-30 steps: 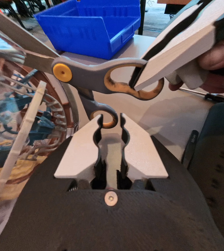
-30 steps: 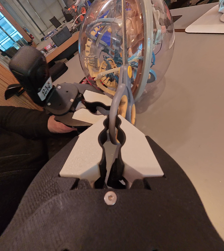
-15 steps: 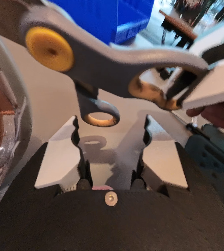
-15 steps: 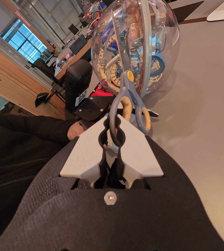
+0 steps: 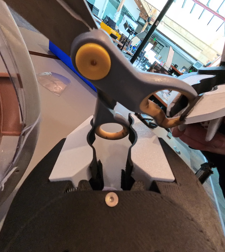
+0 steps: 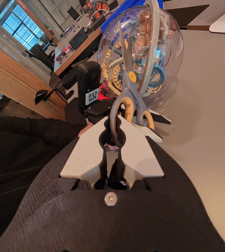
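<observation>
The right tool (image 6: 112, 126) is seen closed on the larger finger loop of a pair of grey-and-yellow scissors (image 6: 128, 95), the loop's rim pinched between the scalloped inner edges of its fingers. The scissors are held upright, blades slightly parted and pointing away from the tool. The left tool (image 5: 111, 122) is seen part open, its fingers either side of the smaller finger loop (image 5: 112, 130) and at or very near its rim; firm contact cannot be confirmed. One loop per tool is judged to let the handles be worked against each other. Just beyond the blades a clear maze sphere (image 6: 157, 54) rests on the grey table (image 6: 204, 122); a blue bin (image 5: 68, 60) lies further off. A hand (image 5: 204, 136) is curled beneath the right tool.
</observation>
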{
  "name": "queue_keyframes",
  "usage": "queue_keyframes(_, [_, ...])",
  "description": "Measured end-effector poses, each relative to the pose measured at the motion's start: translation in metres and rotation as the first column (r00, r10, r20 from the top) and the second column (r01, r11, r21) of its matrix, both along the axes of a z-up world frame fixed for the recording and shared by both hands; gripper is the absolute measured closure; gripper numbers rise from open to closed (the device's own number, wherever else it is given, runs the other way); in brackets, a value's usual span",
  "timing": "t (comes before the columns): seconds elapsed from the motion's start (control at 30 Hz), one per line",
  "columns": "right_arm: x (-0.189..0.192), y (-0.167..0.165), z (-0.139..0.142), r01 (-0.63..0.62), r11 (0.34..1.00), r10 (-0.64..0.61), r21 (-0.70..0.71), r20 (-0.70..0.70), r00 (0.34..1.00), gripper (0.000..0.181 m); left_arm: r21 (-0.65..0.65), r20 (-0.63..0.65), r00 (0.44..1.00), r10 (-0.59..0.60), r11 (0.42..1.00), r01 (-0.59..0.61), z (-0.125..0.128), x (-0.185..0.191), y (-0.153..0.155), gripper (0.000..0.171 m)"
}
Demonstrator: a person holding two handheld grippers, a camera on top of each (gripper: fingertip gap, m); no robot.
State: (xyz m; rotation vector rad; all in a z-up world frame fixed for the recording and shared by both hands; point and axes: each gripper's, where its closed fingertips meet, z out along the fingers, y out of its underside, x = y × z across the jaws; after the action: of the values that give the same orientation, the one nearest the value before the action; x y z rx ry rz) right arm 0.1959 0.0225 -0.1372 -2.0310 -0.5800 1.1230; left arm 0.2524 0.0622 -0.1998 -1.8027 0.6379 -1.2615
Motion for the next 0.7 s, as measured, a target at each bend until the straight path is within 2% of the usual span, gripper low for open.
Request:
queue_keyframes(0.33, [0.001,0.053,0.018,-0.062,0.998,0.065,-0.031,0.136,0.988,0.176,-0.035,0.067,0.991,0.120,0.992,-0.118,0.020,-0.017,0.043,0.128])
queue_keyframes(0.5, [-0.005,0.074,0.027,-0.124,0.991,0.134,-0.056,0.252,0.958,0.175,-0.058,0.111,0.983,0.145,0.989,-0.139,0.030,-0.020,0.063,0.128])
queue_keyframes(0.7, [-0.005,0.096,0.032,-0.160,0.982,0.183,-0.096,0.319,0.930,0.175,-0.105,0.145,0.978,0.150,0.985,-0.136,0.036,-0.016,0.084,0.128])
